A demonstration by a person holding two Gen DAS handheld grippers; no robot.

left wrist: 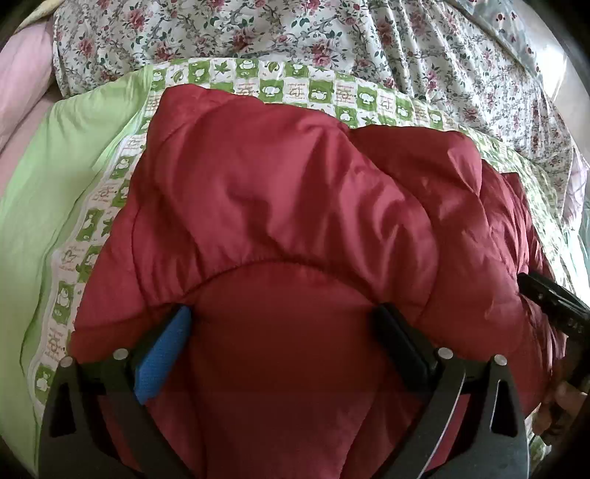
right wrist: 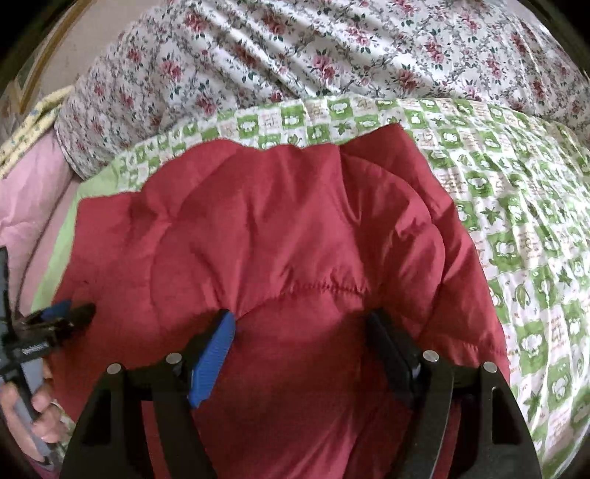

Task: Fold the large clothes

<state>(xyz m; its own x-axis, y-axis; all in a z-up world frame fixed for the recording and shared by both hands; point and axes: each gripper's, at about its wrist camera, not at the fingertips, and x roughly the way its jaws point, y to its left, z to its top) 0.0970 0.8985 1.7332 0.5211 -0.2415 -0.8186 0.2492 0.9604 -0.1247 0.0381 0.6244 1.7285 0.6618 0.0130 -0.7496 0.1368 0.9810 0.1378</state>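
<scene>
- Progress: dark red quilted puffer jacket (left wrist: 295,221) lies on the bed in a compact, thick bundle, so I'd judge at least one fold is already in. Exact fold count can't be read from these views.
- Location: jacket sits on a green-and-white checked quilt with cartoon prints (right wrist: 516,206), which has a plain light-green panel (left wrist: 73,177) on its left. White floral bedsheet with pink roses (left wrist: 258,33) bunched on the far side; pink fabric (right wrist: 33,191) at far left.
- Shape: far edge of the bundle is uneven and puffy. A stitched seam (right wrist: 324,287) crosses the near part. Right side looks looser, with a layer overlapping there.
- Left hand-held gripper (left wrist: 287,324): jaws wide apart, blue pad (left wrist: 162,353) on one finger and black on the other. Jacket fabric lies between and under them; the pads don't pinch it. Not holding.
- Right hand-held gripper (right wrist: 302,331): jaws also apart, over the near middle of the jacket, nothing clamped. Whether the fingertips press into the fabric, can't tell.
- Both tools point down at the near edge, side by side. A hand (right wrist: 40,409) shows on the left tool's grip.
- Remaining, my read: square up or flatten the bundle, maybe one more fold, tidy the loose right side.
</scene>
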